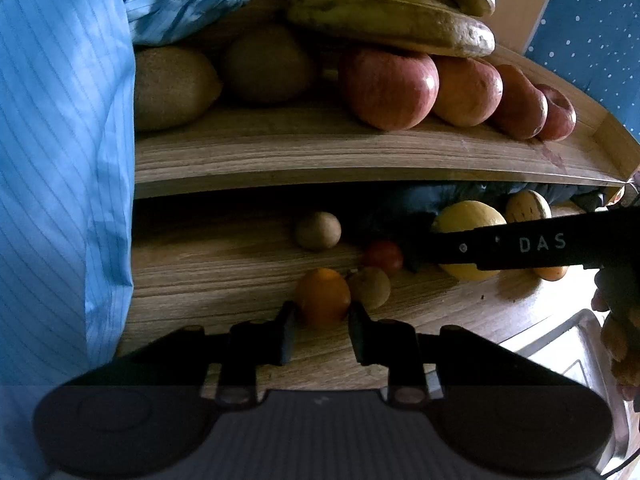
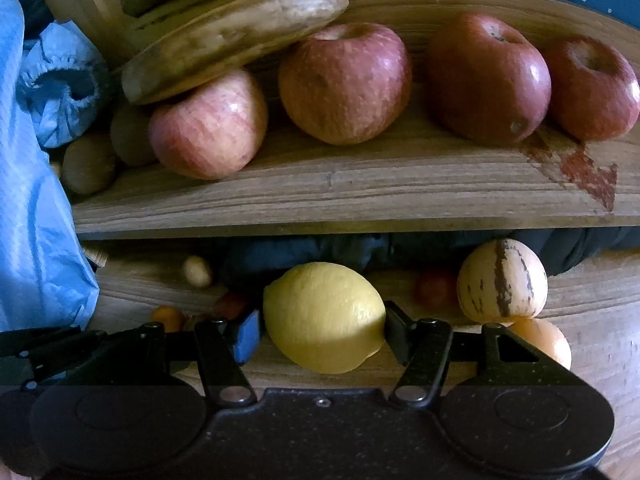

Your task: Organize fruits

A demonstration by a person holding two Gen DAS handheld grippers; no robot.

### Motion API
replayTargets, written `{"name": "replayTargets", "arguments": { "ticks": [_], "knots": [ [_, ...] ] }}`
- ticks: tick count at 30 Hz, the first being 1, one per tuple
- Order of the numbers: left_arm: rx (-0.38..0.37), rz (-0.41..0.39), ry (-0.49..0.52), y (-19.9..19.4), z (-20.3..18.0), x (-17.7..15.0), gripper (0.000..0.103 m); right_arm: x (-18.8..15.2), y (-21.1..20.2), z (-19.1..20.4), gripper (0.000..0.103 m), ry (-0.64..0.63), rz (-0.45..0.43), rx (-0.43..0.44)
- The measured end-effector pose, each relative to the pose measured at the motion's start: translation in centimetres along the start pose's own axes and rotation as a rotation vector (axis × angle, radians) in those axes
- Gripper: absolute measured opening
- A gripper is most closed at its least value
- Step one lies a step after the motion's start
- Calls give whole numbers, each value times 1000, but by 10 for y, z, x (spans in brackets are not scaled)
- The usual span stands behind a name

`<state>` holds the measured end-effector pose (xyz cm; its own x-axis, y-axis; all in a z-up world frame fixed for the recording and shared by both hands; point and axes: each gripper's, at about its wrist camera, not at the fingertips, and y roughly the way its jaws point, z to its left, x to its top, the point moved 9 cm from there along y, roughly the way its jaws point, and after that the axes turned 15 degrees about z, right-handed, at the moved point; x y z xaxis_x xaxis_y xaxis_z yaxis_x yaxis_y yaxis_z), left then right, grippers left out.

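Left gripper (image 1: 322,322), seen from the left wrist, sits clenched on a small orange (image 1: 323,295): both fingertips (image 1: 287,330) bear on the fruit's flanks, and the fruit rests on the lower board (image 1: 200,280), below and in front of the upper shelf (image 1: 320,152). A brown round fruit (image 1: 370,287) touches the small orange on its right, and a small red fruit (image 1: 383,255) lies just behind that. On the upper shelf stand kiwis (image 1: 172,86), a row of apples (image 1: 390,88) and, over them, bananas (image 1: 392,20). The step in hand appears to be the pick-up; the lift calls for a straight rise, clear of the shelf edge overhead and without nudging the brown neighbour. This tool points steeply down toward the board, with a blue sleeve (image 1: 60,160) filling the frame to the left of the shelf. Right gripper (image 2: 322,334), seen from the right wrist, grasps a lemon (image 2: 324,316), one finger against each end, likewise below the upper shelf (image 2: 360,196) and at or just above the lower board. A striped pale fruit (image 2: 502,278) stands near the lemon on its right, well clear of the jaws. Next, the lemon likely needs a free place on the shelf beside the apples (image 2: 346,80). This tool also pitches steeply downward.
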<state>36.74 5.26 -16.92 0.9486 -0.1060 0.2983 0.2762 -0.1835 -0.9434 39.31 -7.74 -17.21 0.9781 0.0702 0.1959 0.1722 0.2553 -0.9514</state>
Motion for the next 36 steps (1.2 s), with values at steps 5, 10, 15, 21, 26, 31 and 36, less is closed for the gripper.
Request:
{"name": "replayTargets", "arguments": {
  "ticks": [5, 10, 15, 21, 26, 31, 36],
  "knots": [
    [7, -6, -1, 2, 2, 5, 40, -2, -2, -2, 64, 2, 0, 5],
    [1, -14, 7, 4, 2, 8, 40, -5, -5, -1, 64, 0, -1, 6],
    [12, -27, 29, 5, -2, 9, 33, -5, -5, -1, 64, 7, 2, 9],
    [16, -30, 24, 5, -2, 10, 33, -3, -7, -2, 64, 7, 7, 22],
    [32, -37, 13, 5, 1, 11, 35, -2, -6, -2, 64, 7, 6, 26],
    [23, -42, 25, 4, 1, 12, 31, -4, -6, -3, 64, 9, 7, 33],
    [29, -49, 30, 5, -1, 10, 30, -7, -6, -5, 64, 7, 8, 39]
  ]
}}
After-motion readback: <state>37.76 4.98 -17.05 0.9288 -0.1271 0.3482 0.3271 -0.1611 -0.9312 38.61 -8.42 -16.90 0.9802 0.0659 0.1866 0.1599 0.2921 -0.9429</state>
